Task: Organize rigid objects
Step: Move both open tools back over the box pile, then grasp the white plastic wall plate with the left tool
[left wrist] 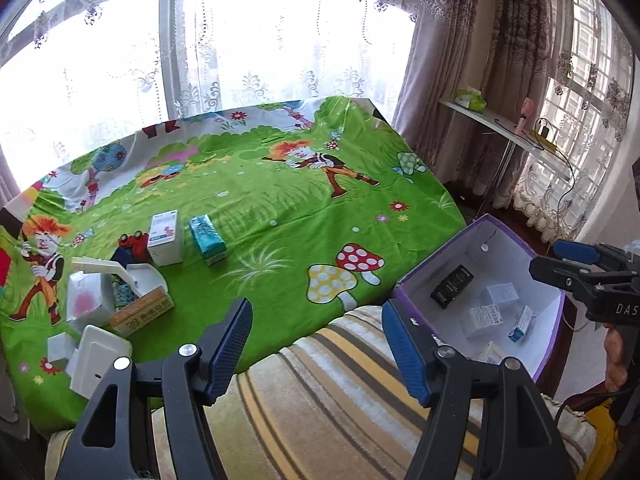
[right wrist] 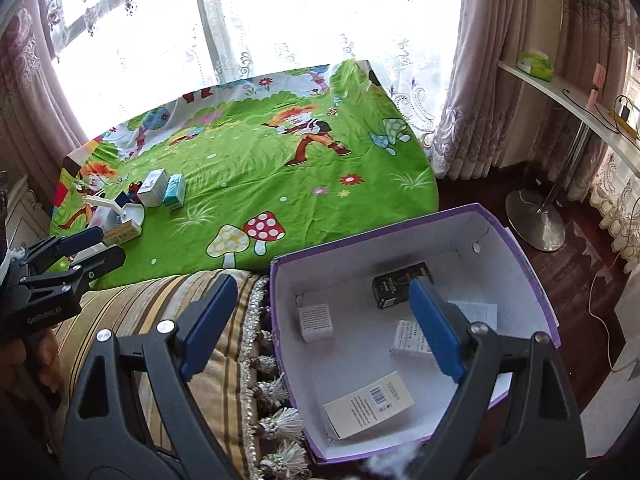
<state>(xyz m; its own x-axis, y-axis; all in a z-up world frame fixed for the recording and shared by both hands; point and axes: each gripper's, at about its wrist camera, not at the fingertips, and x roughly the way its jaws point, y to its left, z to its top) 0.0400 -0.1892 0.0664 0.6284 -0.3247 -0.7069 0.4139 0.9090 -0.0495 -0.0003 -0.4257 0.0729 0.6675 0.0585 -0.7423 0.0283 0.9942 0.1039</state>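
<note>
Both tools empty. Left tool (left wrist: pixel 316 344) jaws moderately apart, nothing between; right tool (right wrist: pixel 316 328) jaws wide, hanging over the purple box (right wrist: pixel 516 240), nothing in them.

Near: box sits on the striped cushion (left wrist: pixel 320 400) at the bench edge, open top, white inside. Already in it: black carton (right wrist: pixel 400 286), a few small white cartons (right wrist: pixel 316 322), flat labelled one (right wrist: pixel 368 404). Floor room left in the middle.

Left, mid: remaining pile on the green cartoon cloth (left wrist: pixel 280 200): white plastic unit (left wrist: pixel 96 360), orange carton (left wrist: pixel 140 314), white pouch-like pack (left wrist: pixel 86 298), crowded and touching.

Further: upright white carton (left wrist: pixel 166 238) and teal carton (left wrist: pixel 208 240), just beside each other, red toy (left wrist: pixel 134 240) beside the white one.

Judgement: cartons light, stiff but crushable, faces slick; pinch across the narrow sides, mid-height. Teal one has the most free room. Cloth is loose and may drag. Rest of the cloth is open.
</note>
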